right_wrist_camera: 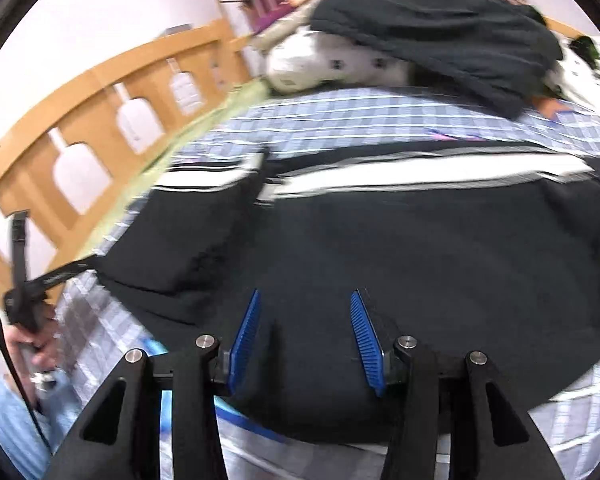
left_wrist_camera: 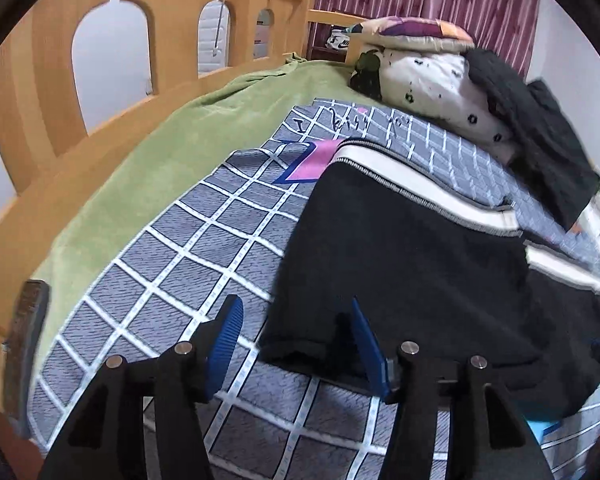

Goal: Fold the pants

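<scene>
Black pants [left_wrist_camera: 400, 240] with a white side stripe [left_wrist_camera: 420, 188] lie spread on a grey checked sheet [left_wrist_camera: 172, 264]. My left gripper [left_wrist_camera: 298, 344] is open low over the sheet. The pants' near left hem corner lies between its blue pads [left_wrist_camera: 228, 340], and the pads do not press on it. In the blurred right wrist view the pants [right_wrist_camera: 380, 248] fill the middle, one part folded over at the left. My right gripper [right_wrist_camera: 306, 340] hangs open just above the black cloth, with nothing pinched between its fingers.
A wooden bed rail [left_wrist_camera: 60, 92] with arched cut-outs runs along the left, with a green blanket [left_wrist_camera: 172, 128] beside it. At the head lie a spotted pillow [left_wrist_camera: 432, 80] and a dark garment [left_wrist_camera: 540, 136]. A hand [right_wrist_camera: 24, 344] with black straps shows at lower left.
</scene>
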`<state>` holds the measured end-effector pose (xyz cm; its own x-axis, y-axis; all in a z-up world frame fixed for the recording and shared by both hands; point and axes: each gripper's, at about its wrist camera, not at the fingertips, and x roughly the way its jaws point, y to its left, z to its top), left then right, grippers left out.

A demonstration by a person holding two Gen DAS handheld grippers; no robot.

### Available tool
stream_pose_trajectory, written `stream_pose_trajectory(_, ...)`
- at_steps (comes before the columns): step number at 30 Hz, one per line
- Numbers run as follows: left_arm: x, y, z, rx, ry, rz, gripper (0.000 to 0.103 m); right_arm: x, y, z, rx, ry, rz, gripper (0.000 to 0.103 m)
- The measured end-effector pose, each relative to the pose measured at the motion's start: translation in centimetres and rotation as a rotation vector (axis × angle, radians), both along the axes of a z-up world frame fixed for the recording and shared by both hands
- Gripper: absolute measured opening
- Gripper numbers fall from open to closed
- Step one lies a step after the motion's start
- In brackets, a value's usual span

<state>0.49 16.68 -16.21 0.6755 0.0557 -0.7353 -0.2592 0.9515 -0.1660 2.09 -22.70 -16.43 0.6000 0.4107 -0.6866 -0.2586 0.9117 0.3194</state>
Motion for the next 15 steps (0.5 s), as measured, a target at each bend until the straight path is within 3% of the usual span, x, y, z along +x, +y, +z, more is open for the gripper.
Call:
stream_pose_trajectory(4,-0.3,1.0,-0.8,-0.048,-0.055,-0.054,0.053,1.0,4.9,0.2,0.041,0.018,0.061,0.047)
stream_pose_trajectory(7,-0.5,1.5,-1.7,-0.064,-0.051,-0.068,0.054,1.5,7.8,-0.1,0.030,0.022,0.075,0.045)
stream_pose_trajectory(9,-0.4,1.9,-2.0,-0.088,-0.049,-0.076,0.054,2.1,9.0,-0.6,0.020,0.038,0.077,0.034)
stream_pose_trajectory(10,-0.5,2.2,-1.9,-0.105,-0.059,-0.077,0.054,2.5,9.6,-1.1,0.009,0.057,0.072,0.018)
stream_pose_trajectory(11,-0.6,2.4,-1.9,-0.113,-0.065,-0.073,0.054,2.9,10.1,-1.5,-0.011,0.073,0.060,0.013)
stream_pose_trajectory(15,-1.0,4.0,-1.8,-0.183,-0.086,-0.045,0.054,1.8,10.0,-0.2,0.009,0.027,0.075,0.011)
